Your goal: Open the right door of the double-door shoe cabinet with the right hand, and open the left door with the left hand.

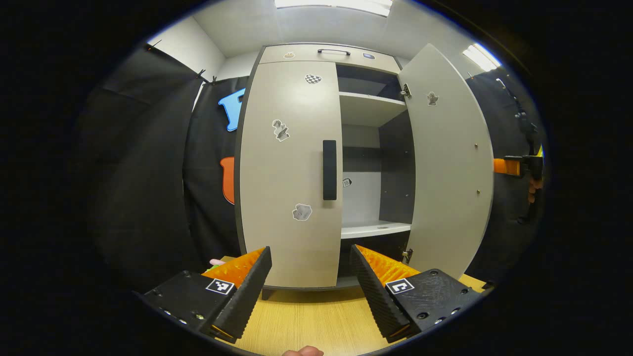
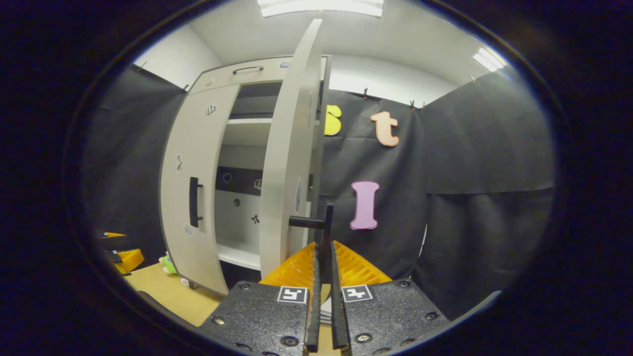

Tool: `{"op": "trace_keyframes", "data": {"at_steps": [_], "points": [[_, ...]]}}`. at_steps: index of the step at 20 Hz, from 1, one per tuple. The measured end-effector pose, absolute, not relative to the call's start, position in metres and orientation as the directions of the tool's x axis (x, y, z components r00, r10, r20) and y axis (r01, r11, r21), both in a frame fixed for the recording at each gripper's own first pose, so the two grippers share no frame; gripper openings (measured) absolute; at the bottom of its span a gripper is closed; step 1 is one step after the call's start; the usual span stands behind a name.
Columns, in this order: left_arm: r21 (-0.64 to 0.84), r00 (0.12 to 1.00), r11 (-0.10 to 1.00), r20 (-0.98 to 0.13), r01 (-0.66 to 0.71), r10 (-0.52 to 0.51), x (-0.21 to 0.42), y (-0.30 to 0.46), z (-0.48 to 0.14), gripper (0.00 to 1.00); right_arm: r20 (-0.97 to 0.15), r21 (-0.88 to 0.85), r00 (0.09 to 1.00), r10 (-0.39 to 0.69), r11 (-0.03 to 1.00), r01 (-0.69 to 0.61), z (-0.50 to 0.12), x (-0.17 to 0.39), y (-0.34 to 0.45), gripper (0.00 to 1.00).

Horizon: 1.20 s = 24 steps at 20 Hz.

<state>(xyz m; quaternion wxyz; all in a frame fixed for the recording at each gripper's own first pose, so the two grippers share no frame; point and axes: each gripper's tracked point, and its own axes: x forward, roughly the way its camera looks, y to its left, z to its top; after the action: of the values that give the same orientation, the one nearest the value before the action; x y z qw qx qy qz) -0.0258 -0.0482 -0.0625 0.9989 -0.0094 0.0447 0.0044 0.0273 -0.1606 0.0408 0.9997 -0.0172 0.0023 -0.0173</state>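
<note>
- Already the right door [image 1: 447, 163] stands swung wide, the right gripper [image 2: 324, 257] clamped on the right door's handle [image 2: 316, 223]; its fingers press the bar between them.
- Meanwhile the left gripper [image 1: 310, 269] hovers with jaws spread, short of the left door [image 1: 292, 168], which is closed on the shoe cabinet [image 1: 326, 52].
- Next, the left gripper should rise and advance so the left door's handle [image 1: 329, 169] sits squarely between the fingers, close firmly, then pull along the hinge's arc, not straight back.
- A shallow bite could probably slip off the handle.

Shoe cabinet [image 1: 292, 163] doors: smooth matt laminate. Door handle [image 1: 329, 169]: matt dark plastic. Desk [image 1: 306, 316]: light wood grain. Fingers [image 1: 378, 291]: ribbed, rough-textured.
</note>
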Motion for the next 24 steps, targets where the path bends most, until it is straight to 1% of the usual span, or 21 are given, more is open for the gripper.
{"op": "trace_keyframes", "data": {"at_steps": [1,3,4,5,6,9,10,11,12,13,15,18,19,20,21,22,24], "points": [[-0.020,0.996,1.000,-0.087,-0.008,0.006,-0.025,-0.048,-0.062,0.95,-0.013,0.030,1.000,0.004,1.000,-0.004,0.038,0.027,-0.155,0.12],[-0.013,0.997,1.000,-0.083,-0.010,0.009,-0.026,-0.047,-0.062,0.95,-0.019,0.077,0.999,0.039,0.996,-0.037,0.033,0.033,-0.160,0.17],[-0.010,0.997,1.000,-0.080,-0.011,0.010,-0.026,-0.048,-0.062,0.95,-0.022,0.080,0.999,0.040,0.996,-0.038,0.031,0.033,-0.161,0.14],[-0.008,0.997,1.000,-0.076,-0.011,0.011,-0.025,-0.048,-0.062,0.95,-0.024,0.079,0.999,0.032,0.996,-0.030,0.030,0.031,-0.162,0.13],[-0.006,0.997,1.000,-0.071,-0.011,0.011,-0.025,-0.048,-0.061,0.95,-0.022,0.071,1.000,0.017,0.997,-0.016,0.030,0.027,-0.161,0.18],[-0.016,0.997,1.000,-0.072,-0.007,0.006,-0.024,-0.049,-0.063,0.95,0.041,0.059,0.999,-0.018,0.998,0.015,0.041,0.002,-0.154,0.17],[-0.024,0.998,1.000,-0.070,-0.001,0.000,-0.024,-0.049,-0.063,0.95,0.079,0.060,0.997,-0.001,0.998,-0.004,0.047,-0.012,-0.144,0.17],[-0.028,0.998,1.000,-0.061,0.002,-0.004,-0.024,-0.049,-0.061,1.00,0.115,0.059,0.993,0.023,0.998,-0.030,0.048,-0.025,-0.132,0.17],[-0.028,0.999,1.000,-0.049,0.000,-0.002,-0.024,-0.048,-0.060,0.95,0.137,0.058,0.989,0.047,0.997,-0.055,0.048,-0.038,-0.119,0.17],[-0.028,0.999,1.000,-0.040,0.004,-0.005,-0.024,-0.049,-0.059,0.95,0.141,0.057,0.988,0.066,0.996,-0.075,0.043,-0.047,-0.109,0.17],[-0.032,0.999,0.999,-0.031,0.025,-0.026,-0.024,-0.052,-0.058,0.95,0.114,0.060,0.991,0.067,0.995,-0.074,0.027,-0.053,-0.096,0.17],[-0.030,0.998,0.998,-0.021,0.050,-0.051,-0.023,-0.054,-0.056,0.95,0.074,0.074,0.997,0.013,0.997,-0.018,0.006,-0.041,-0.090,0.17],[-0.023,0.998,0.998,-0.021,0.057,-0.057,-0.023,-0.055,-0.056,0.95,0.065,0.088,0.998,0.015,0.996,-0.021,0.002,-0.037,-0.084,0.17],[-0.014,0.998,0.998,-0.021,0.063,-0.063,-0.022,-0.056,-0.055,0.95,0.055,0.099,0.998,0.022,0.995,-0.028,-0.002,-0.033,-0.079,0.29],[-0.005,0.997,0.998,-0.023,0.067,-0.067,-0.022,-0.057,-0.056,0.95,0.042,0.107,0.999,0.029,0.994,-0.034,-0.007,-0.029,-0.076,0.31],[0.002,0.997,0.998,-0.020,0.068,-0.068,-0.022,-0.059,-0.055,0.95,0.028,0.112,0.999,0.039,0.993,-0.042,-0.011,-0.026,-0.073,0.41],[0.013,0.997,0.997,-0.020,0.073,-0.072,-0.027,-0.064,-0.055,0.95,0.019,0.118,0.997,0.070,0.990,-0.072,-0.015,-0.021,-0.061,0.58]]}}
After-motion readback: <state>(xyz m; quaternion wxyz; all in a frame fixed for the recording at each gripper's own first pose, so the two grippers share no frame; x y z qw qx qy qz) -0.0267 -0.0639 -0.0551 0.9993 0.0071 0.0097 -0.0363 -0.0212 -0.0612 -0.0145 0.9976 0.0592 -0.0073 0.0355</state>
